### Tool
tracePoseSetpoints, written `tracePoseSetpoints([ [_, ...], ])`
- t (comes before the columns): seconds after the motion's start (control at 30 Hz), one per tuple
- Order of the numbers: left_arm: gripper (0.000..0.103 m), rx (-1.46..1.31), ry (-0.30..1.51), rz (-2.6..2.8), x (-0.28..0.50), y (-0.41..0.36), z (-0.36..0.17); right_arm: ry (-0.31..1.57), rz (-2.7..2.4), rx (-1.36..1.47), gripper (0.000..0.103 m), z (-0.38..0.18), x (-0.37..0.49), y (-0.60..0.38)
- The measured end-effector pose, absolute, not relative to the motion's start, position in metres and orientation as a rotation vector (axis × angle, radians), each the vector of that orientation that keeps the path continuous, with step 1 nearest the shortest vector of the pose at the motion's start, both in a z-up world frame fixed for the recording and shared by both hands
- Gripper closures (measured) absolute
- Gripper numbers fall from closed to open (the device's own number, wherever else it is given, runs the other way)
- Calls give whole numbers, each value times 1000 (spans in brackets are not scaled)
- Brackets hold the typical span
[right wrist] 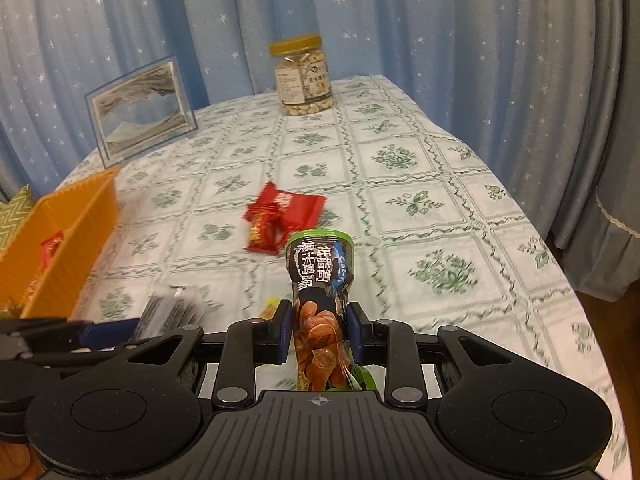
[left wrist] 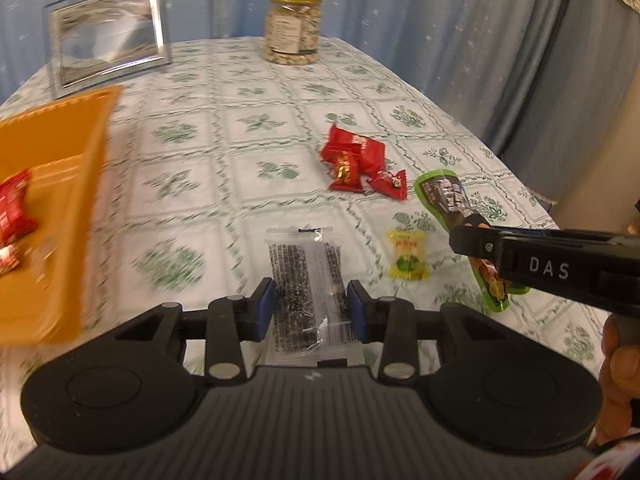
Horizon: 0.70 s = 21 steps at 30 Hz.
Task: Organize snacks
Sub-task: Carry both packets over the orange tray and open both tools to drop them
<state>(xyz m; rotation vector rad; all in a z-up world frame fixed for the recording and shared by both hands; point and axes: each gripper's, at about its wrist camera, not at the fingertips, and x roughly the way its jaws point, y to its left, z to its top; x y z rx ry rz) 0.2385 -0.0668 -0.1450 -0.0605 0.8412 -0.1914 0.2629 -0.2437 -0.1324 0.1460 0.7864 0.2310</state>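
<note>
My left gripper [left wrist: 311, 309] is shut on a clear packet of black sesame bars [left wrist: 306, 276] and holds it above the table. My right gripper [right wrist: 319, 330] is shut on a green and black snack pouch [right wrist: 320, 280]; the pouch also shows in the left wrist view [left wrist: 446, 196]. A small pile of red snack packets [left wrist: 356, 162] lies mid-table, also in the right wrist view [right wrist: 280, 216]. A small yellow packet [left wrist: 407, 254] lies near my right gripper. An orange tray [left wrist: 60, 168] at the left holds red packets [left wrist: 12, 208].
A jar of cashews with a yellow lid [left wrist: 293, 26] stands at the far table edge. A glass picture frame [left wrist: 106, 34] stands at the far left. Blue star-patterned curtains hang behind. The floral tablecloth [right wrist: 420, 208] covers the table; its right edge drops off.
</note>
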Motion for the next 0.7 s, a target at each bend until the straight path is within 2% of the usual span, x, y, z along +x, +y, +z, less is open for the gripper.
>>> tracePoseSetpoints([
  [0.7,68,-177,746,-41,124,23,-63,727,346,143,74,-56,173,-158],
])
